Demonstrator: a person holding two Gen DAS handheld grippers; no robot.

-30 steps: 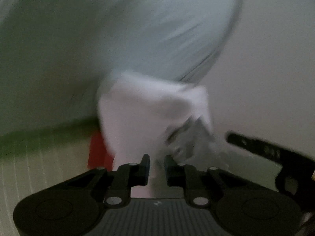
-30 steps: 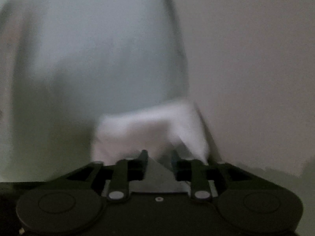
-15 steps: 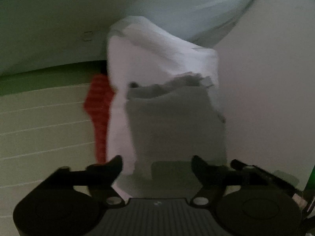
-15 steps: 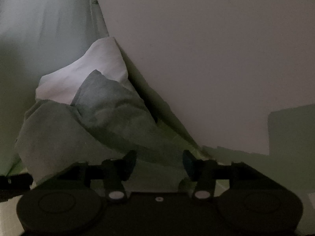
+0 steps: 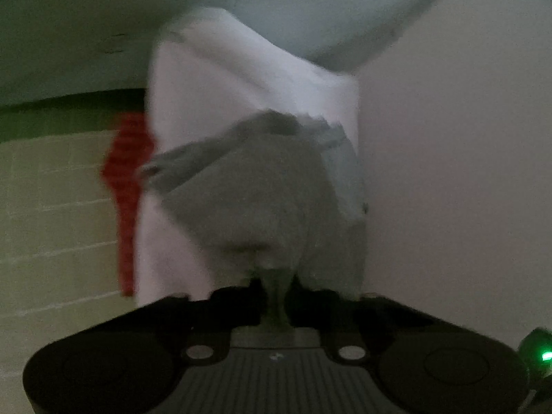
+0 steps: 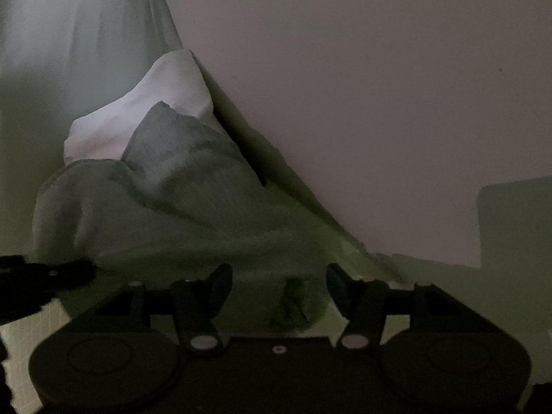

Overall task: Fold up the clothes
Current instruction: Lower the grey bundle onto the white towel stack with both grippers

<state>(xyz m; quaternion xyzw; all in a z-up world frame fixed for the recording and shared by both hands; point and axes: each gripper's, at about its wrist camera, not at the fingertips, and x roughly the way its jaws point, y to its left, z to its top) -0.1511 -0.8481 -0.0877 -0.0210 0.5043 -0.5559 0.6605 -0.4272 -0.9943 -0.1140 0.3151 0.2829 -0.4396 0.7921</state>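
The left gripper (image 5: 276,296) is closing, pinching the grey cloth (image 5: 255,200) to lift it; the right gripper (image 6: 278,283) opens, fingers spread and empty.

Left gripper (image 5: 276,296): matte black, two rounded lobes, a grey ribbed panel between them bearing a small pale mark, and two silver pivot screws. Right gripper (image 6: 278,284): the same black build, silver screws, blue-tinted pads (image 6: 336,281) on its fingers.

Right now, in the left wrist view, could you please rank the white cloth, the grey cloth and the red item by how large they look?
1. white cloth
2. grey cloth, nearer the camera, so unsure
3. red item, partly hidden
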